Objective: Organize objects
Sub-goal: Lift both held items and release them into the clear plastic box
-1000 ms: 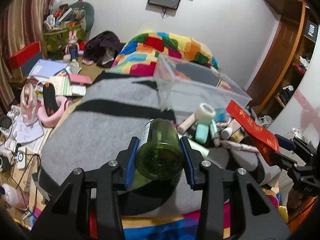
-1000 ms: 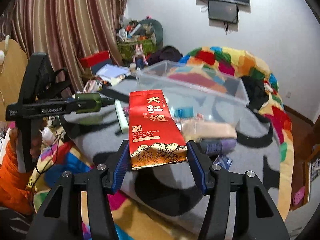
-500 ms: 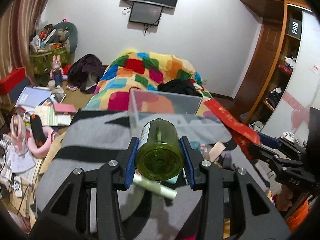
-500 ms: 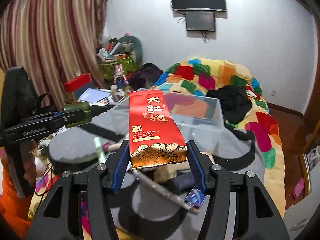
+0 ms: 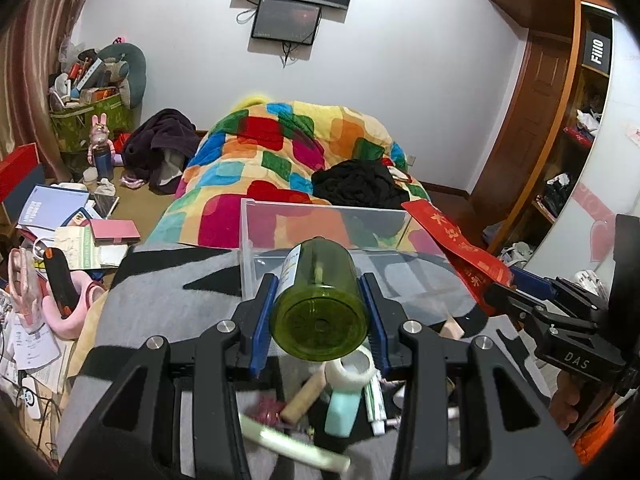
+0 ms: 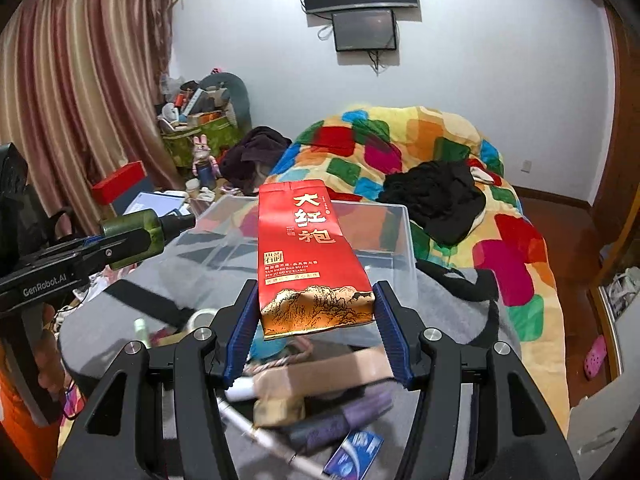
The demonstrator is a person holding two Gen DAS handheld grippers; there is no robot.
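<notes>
Glossy green bottle [image 5: 319,312], clear-plastic bin [image 5: 320,232]

**Bottle and tea packet held above the pile, clear bin waiting**

The green bottle [image 5: 319,312] sits centre frame in the left wrist view, base toward the camera, clamped on both sides. The red tea packet [image 6: 312,256] stands mid-frame in the right view, pinched at its gold base. The clear plastic bin [image 5: 320,224] lies just behind. Loose items [image 5: 344,392] crowd the lower frame.

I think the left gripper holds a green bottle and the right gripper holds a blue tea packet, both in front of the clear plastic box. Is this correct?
Not quite: the tea packet in the right gripper is red, not blue, as the right wrist view shows. The rest is correct: the left gripper holds the green bottle, both in front of the clear plastic box.
</notes>
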